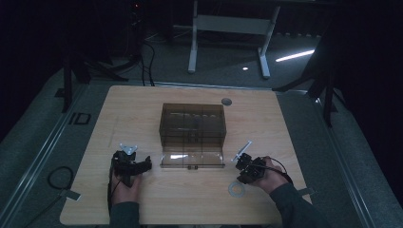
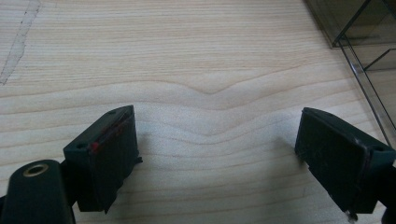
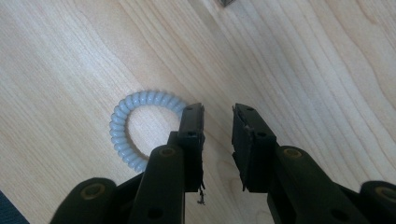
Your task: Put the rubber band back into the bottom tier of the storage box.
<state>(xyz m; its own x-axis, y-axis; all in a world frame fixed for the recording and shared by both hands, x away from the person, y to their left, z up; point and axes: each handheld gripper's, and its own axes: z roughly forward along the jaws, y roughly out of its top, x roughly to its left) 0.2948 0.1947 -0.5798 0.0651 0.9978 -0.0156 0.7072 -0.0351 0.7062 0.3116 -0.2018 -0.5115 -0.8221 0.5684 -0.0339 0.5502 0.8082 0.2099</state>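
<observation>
A pale blue spiral hair tie lies flat on the wooden table, near the front right; in the high view the hair tie is a small ring. My right gripper is open by a narrow gap with nothing between its jaws. Its left jaw stands over the ring's right side. From above, the right gripper points down at the ring. My left gripper is wide open over bare wood, and in the high view the left gripper is at the front left.
A smoky transparent box stands mid-table, its clear lid folded down flat toward me. The box's corner lies ahead and right of the left gripper. A round grommet is set in the far edge.
</observation>
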